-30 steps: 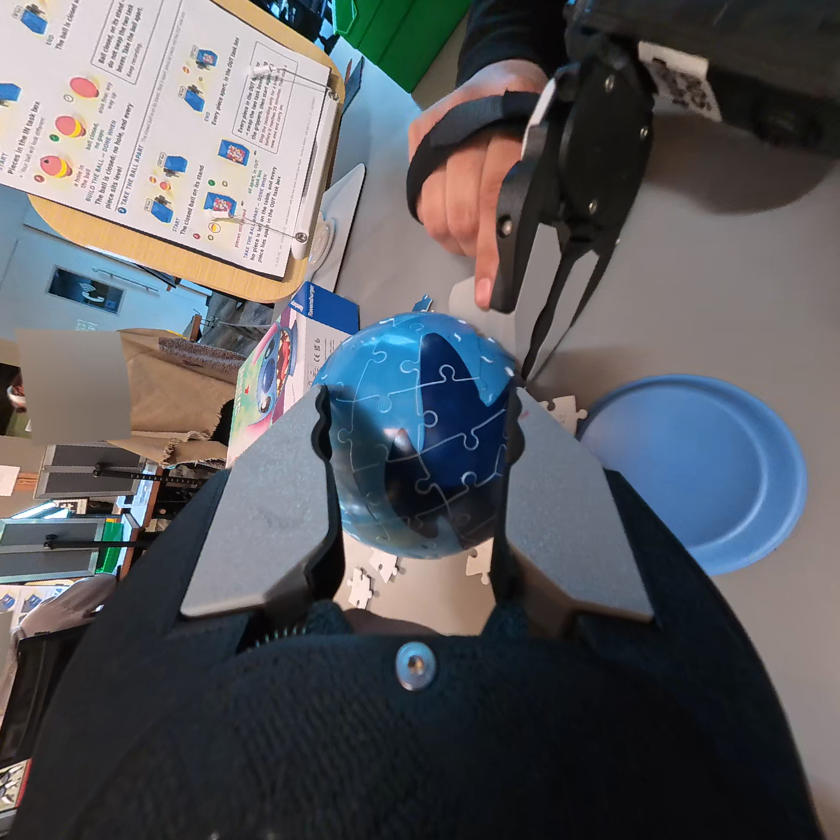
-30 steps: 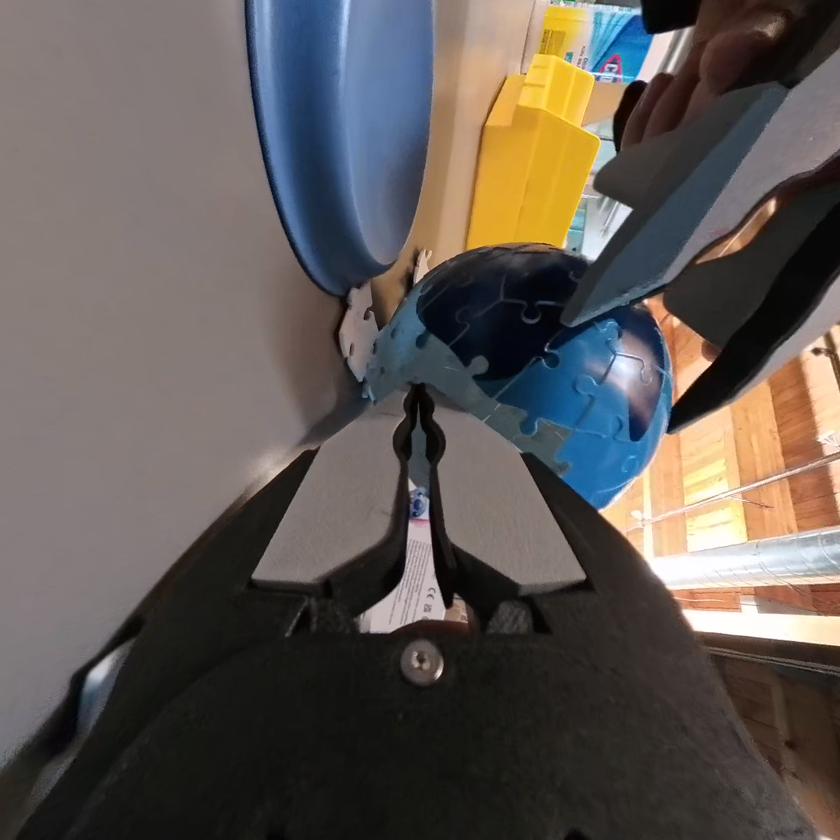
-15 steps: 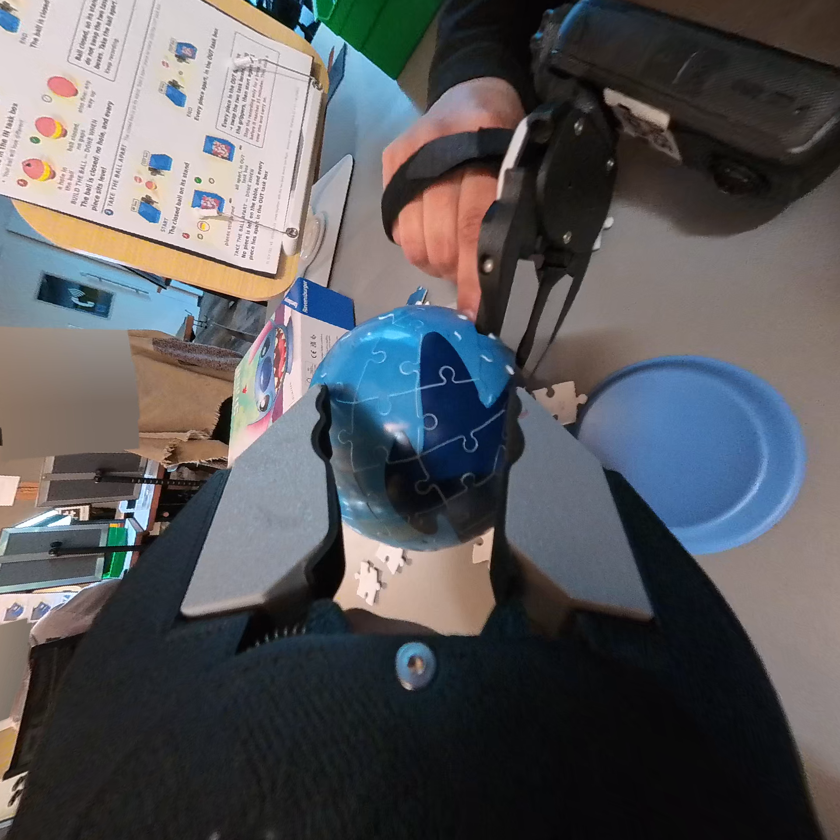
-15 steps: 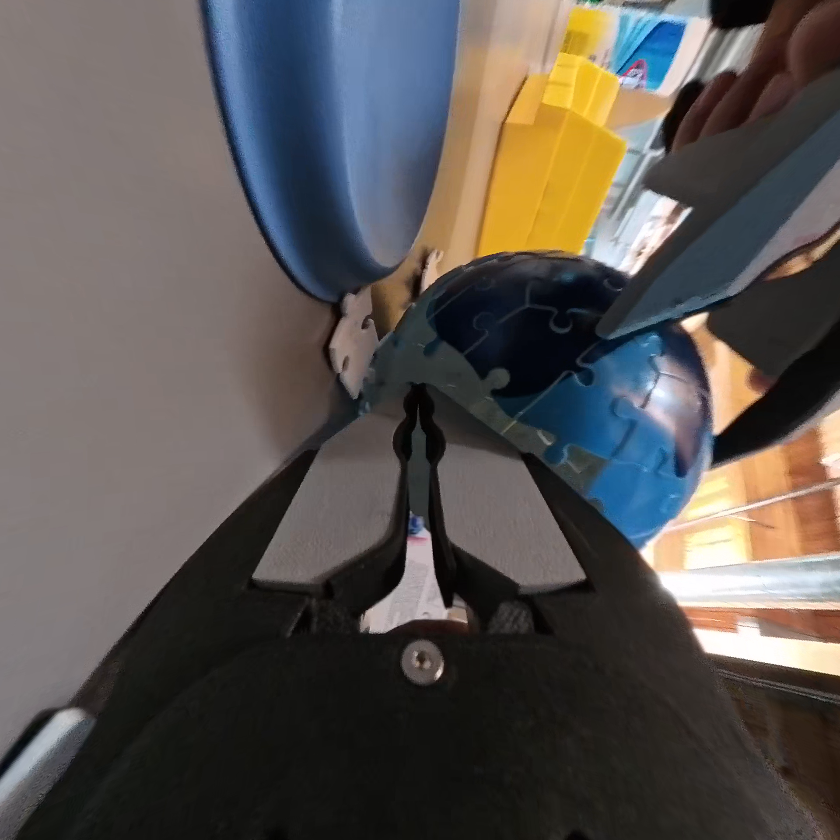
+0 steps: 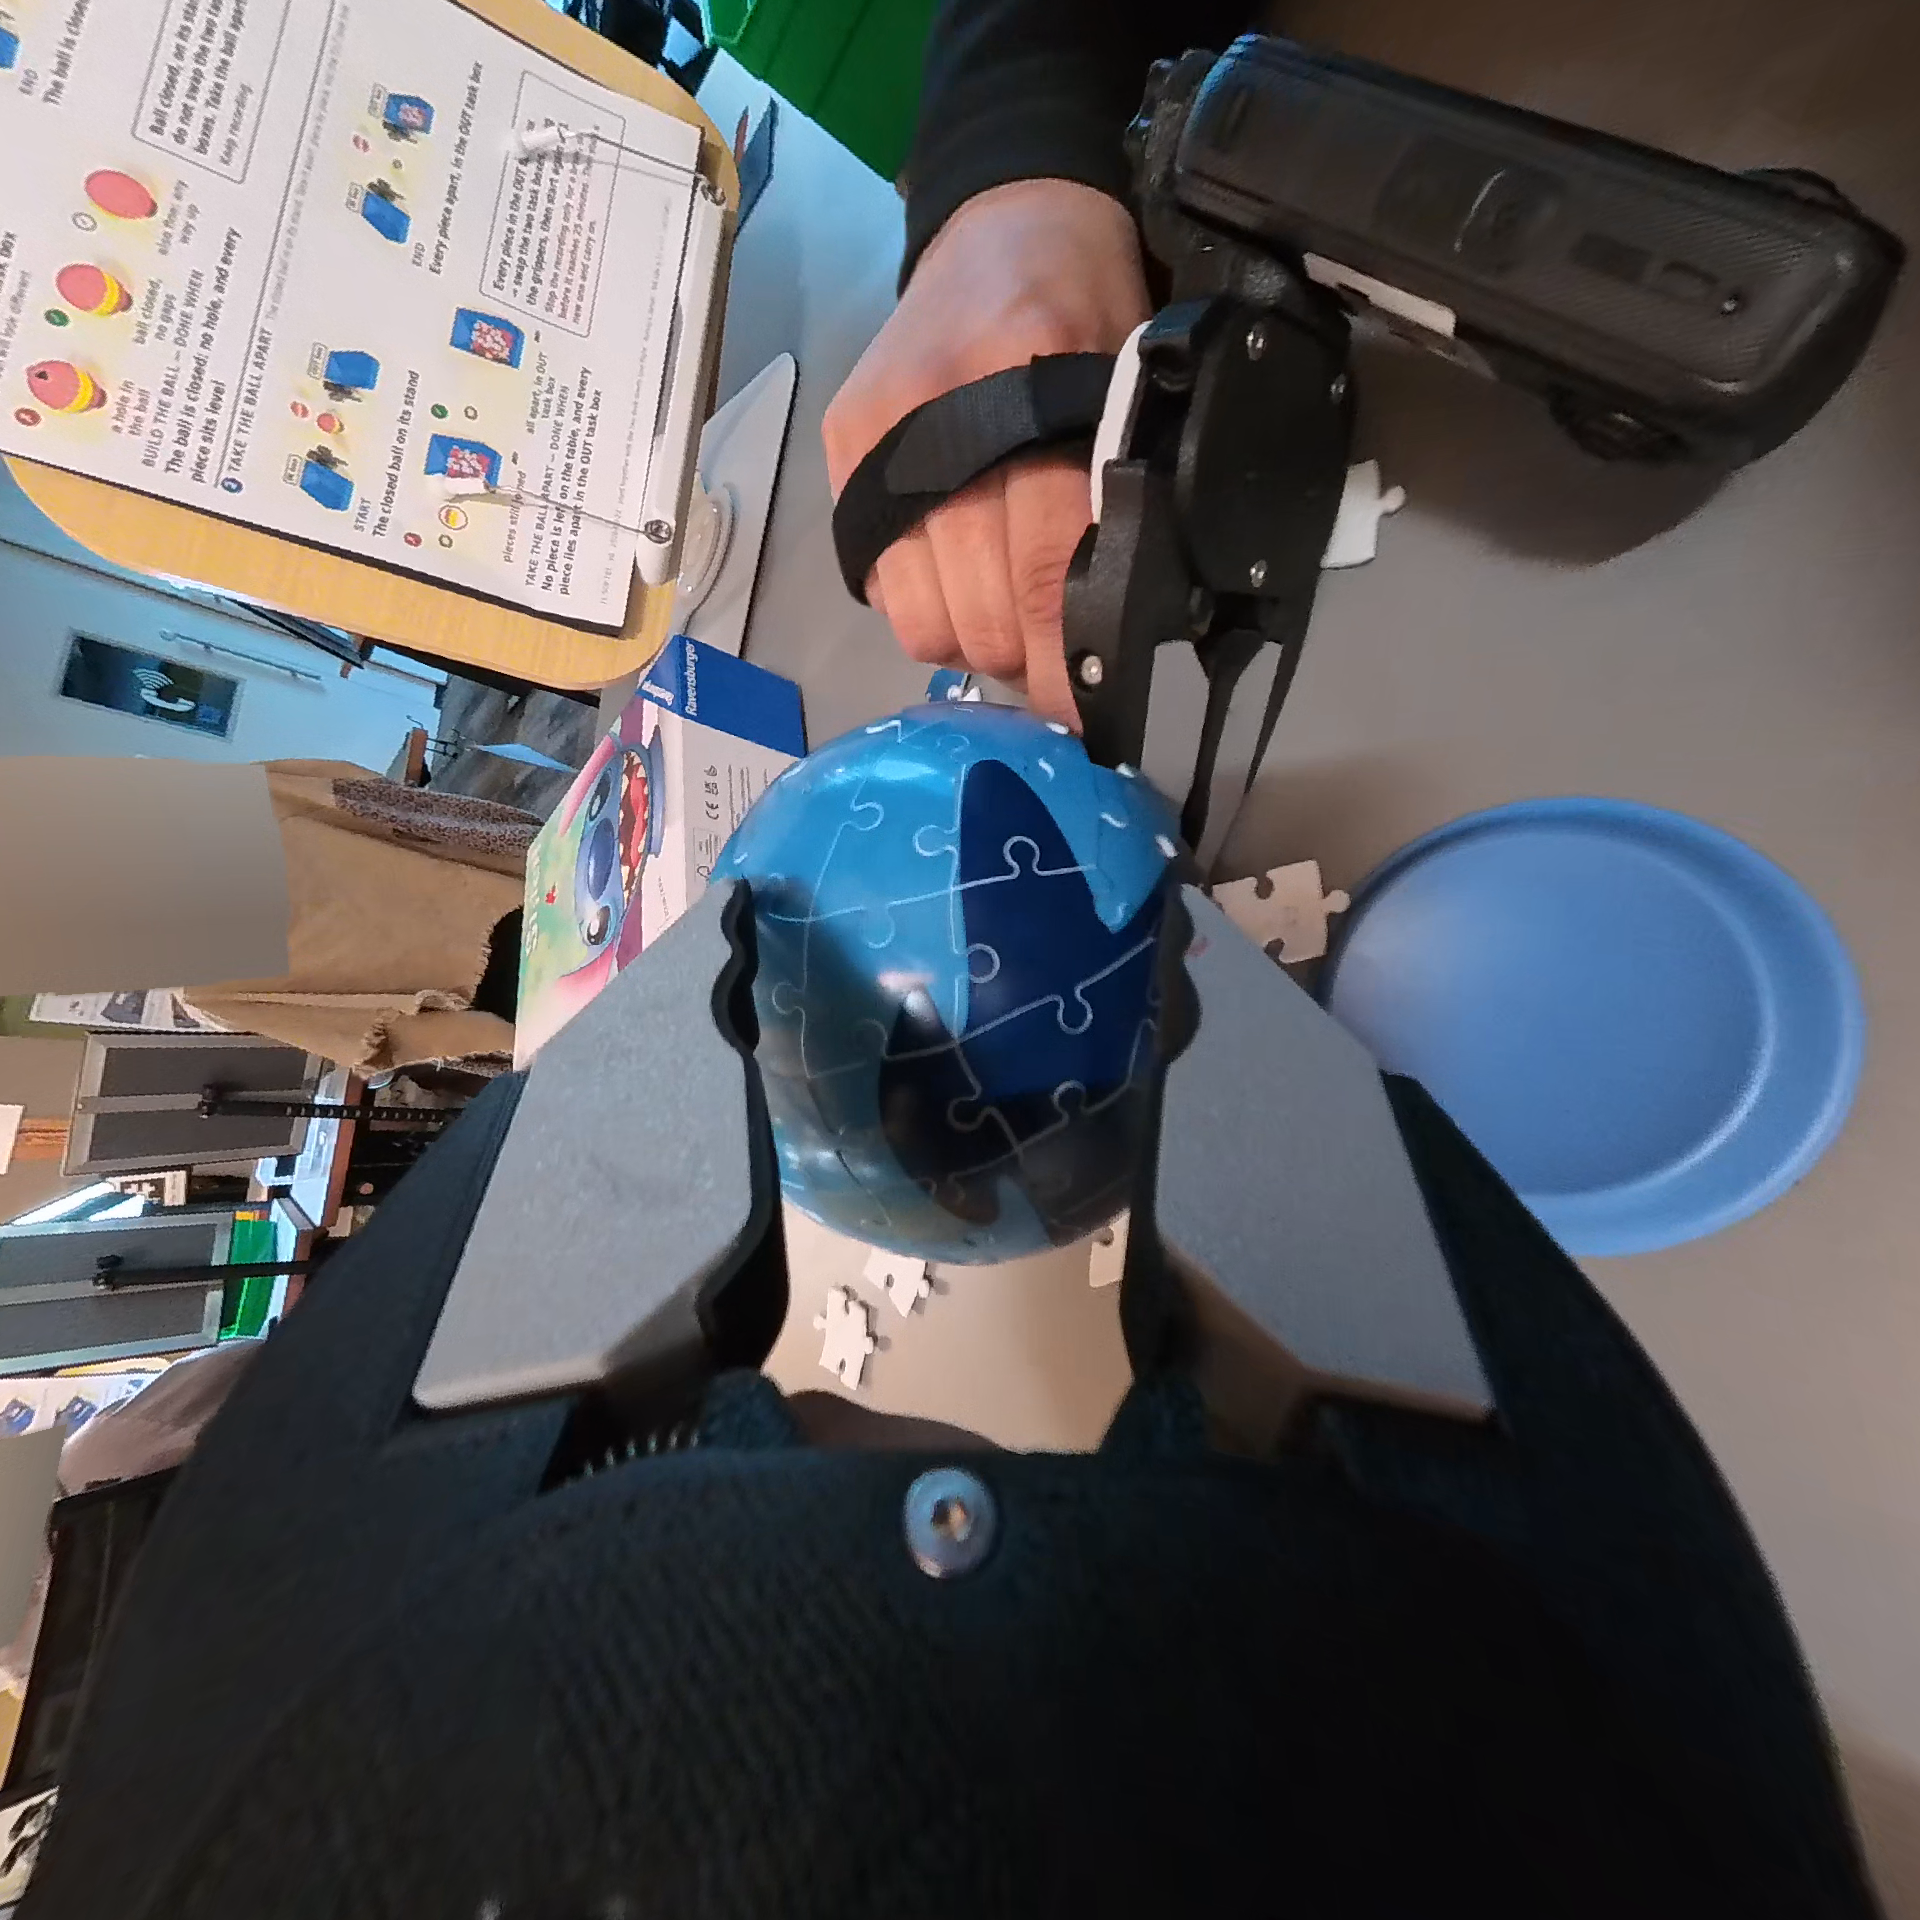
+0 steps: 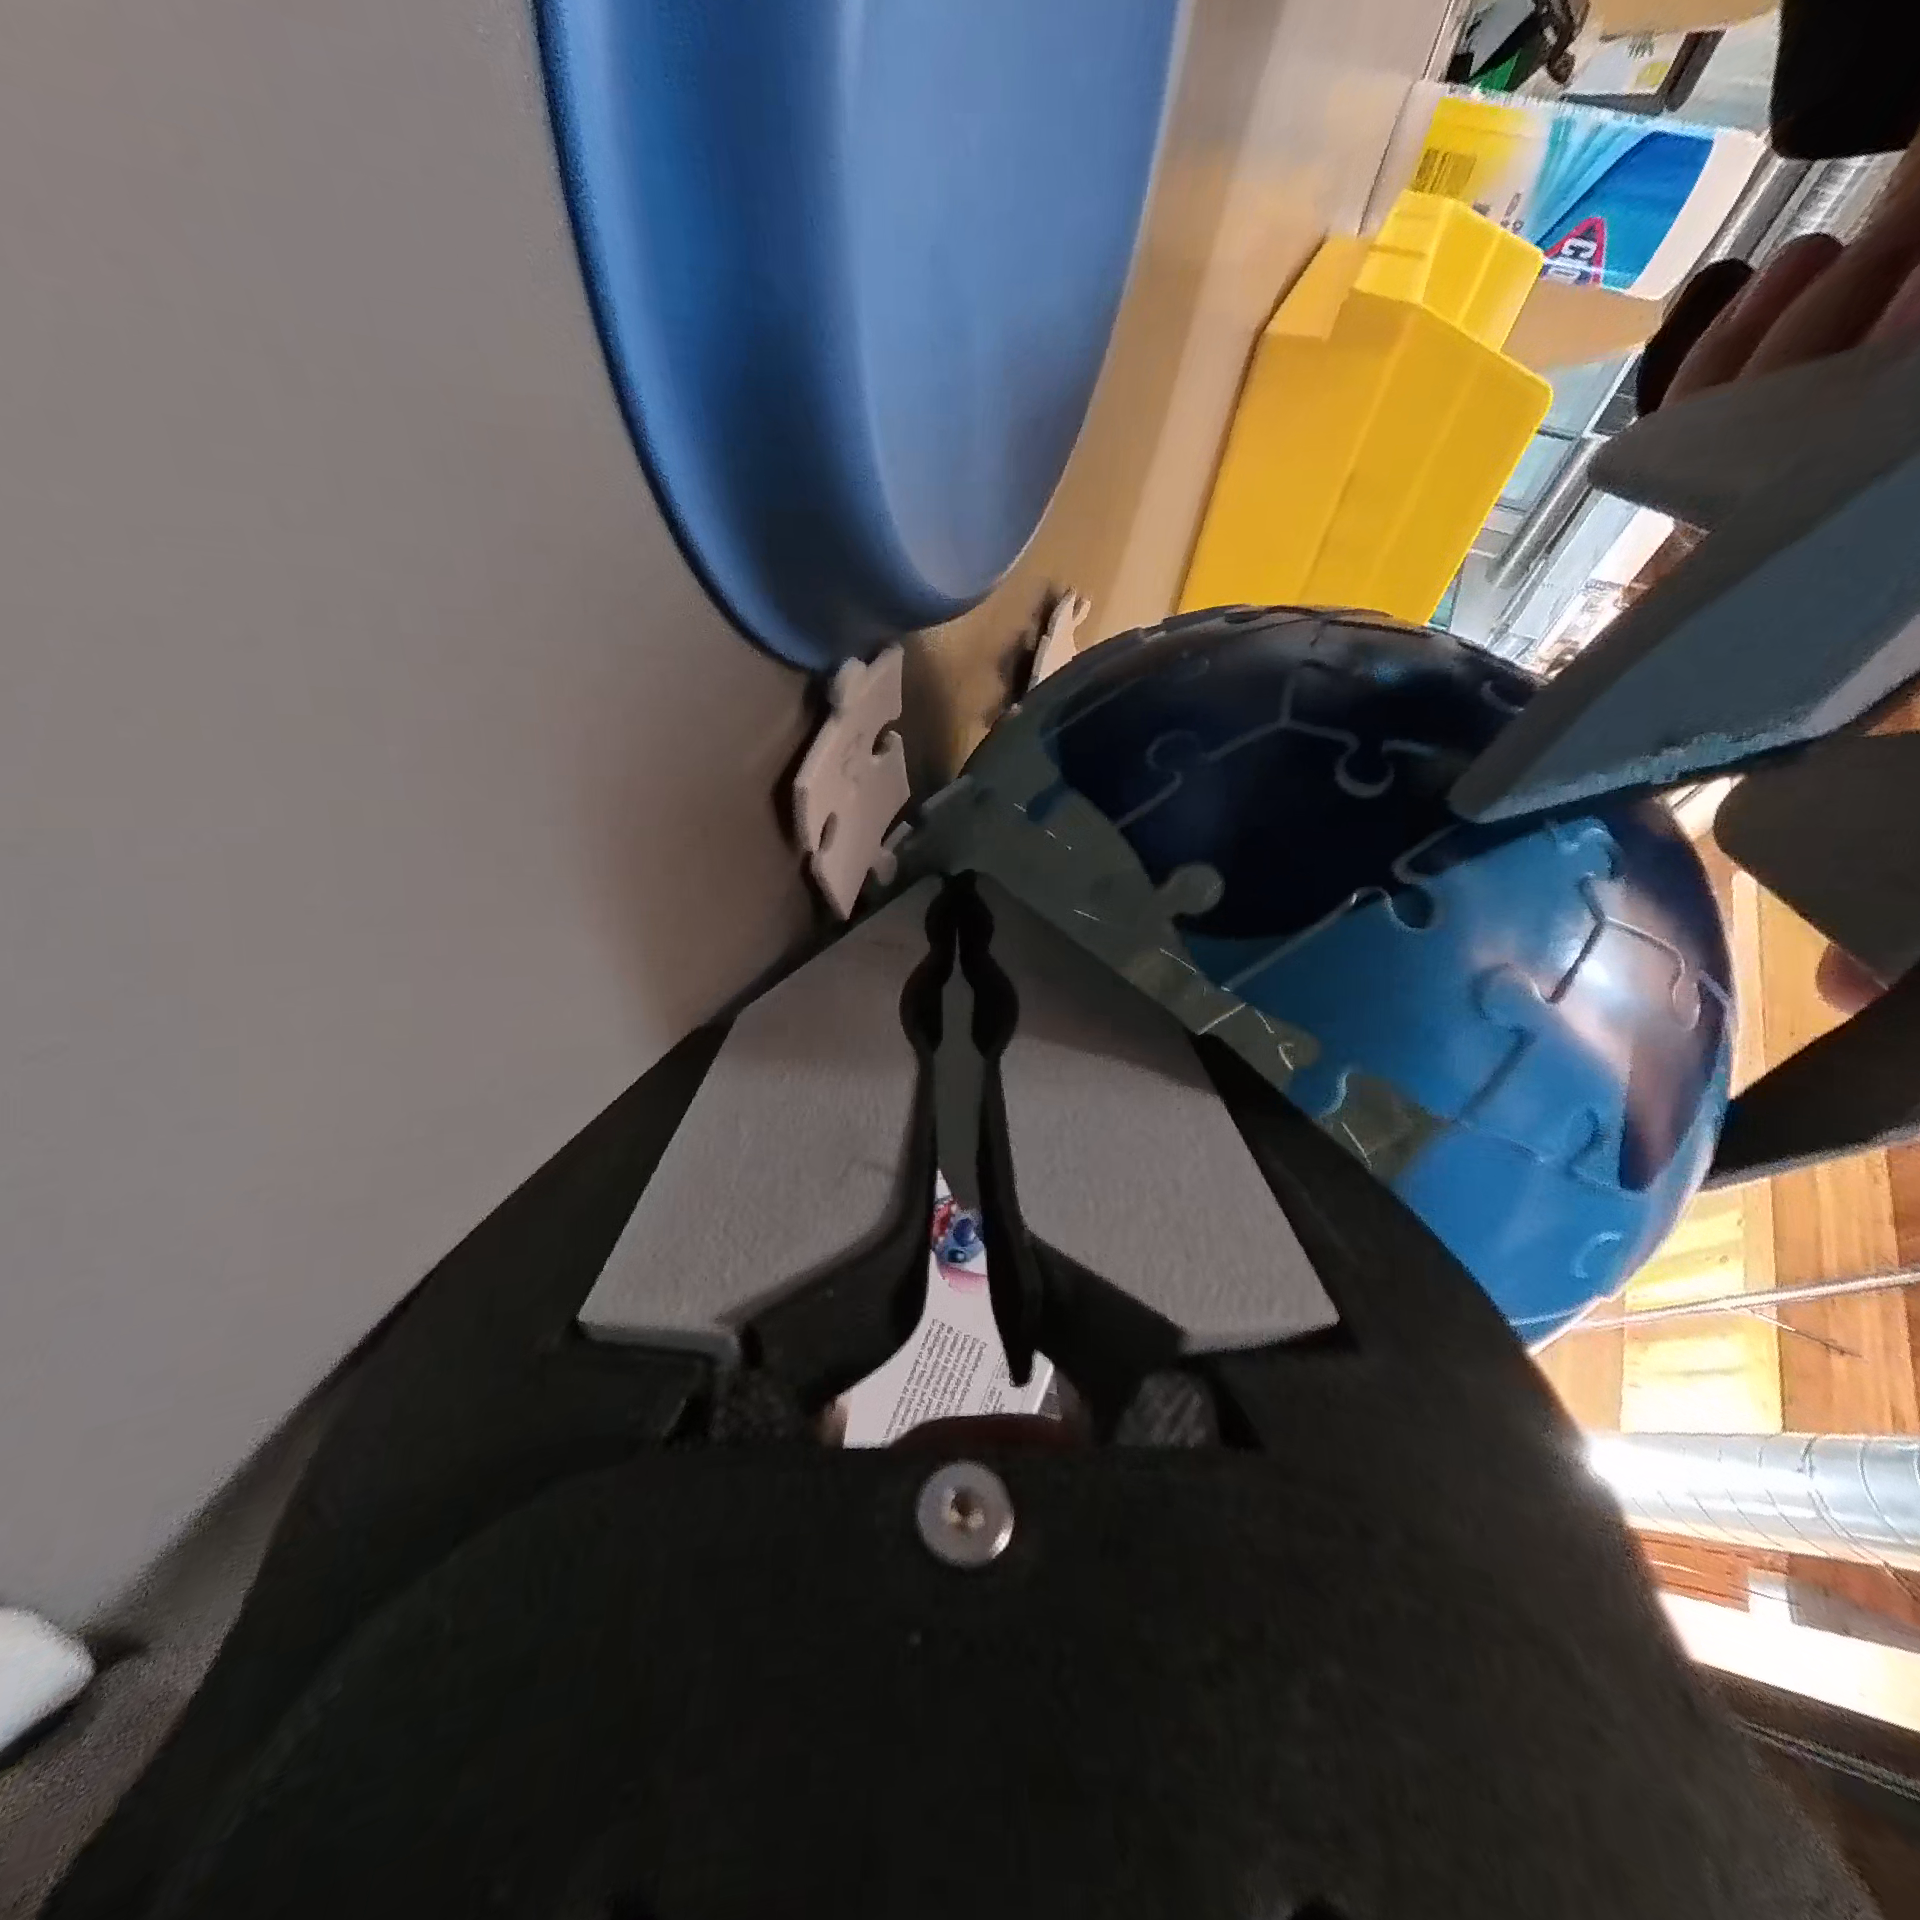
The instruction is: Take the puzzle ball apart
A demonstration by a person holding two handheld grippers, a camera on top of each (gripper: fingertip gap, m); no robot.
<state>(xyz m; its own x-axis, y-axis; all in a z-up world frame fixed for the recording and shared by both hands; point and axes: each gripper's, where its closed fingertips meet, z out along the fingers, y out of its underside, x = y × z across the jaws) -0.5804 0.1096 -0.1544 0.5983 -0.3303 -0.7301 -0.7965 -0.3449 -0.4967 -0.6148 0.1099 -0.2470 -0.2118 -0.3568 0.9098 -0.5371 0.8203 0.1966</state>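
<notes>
Above grey table (image 5: 1714, 1455), puzzle ball (image 5: 966, 997) clamped between left tool (image 5: 951, 935) fingers, right tool (image 6: 961, 883) pinched shut at its rim.

- The blue jigsaw-piece puzzle ball (image 5: 956, 997) sits at frame centre, between the left gripper (image 5: 956, 1029) fingers.
- The round blue plastic plate (image 5: 1621, 1029) lies right of it.
- The loose white puzzle piece (image 5: 1283, 904) lies between them.
- The paper-covered wooden clipboard (image 5: 343, 301) fills the upper left.

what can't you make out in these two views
- Left wrist view: the puzzle ball's open edge faces away, so the right gripper's grip is hidden.
- Right wrist view: its fingers meet at the ball's rim; the pinched piece is barely visible.
- Blue plate: cut off by the top edge.
</notes>
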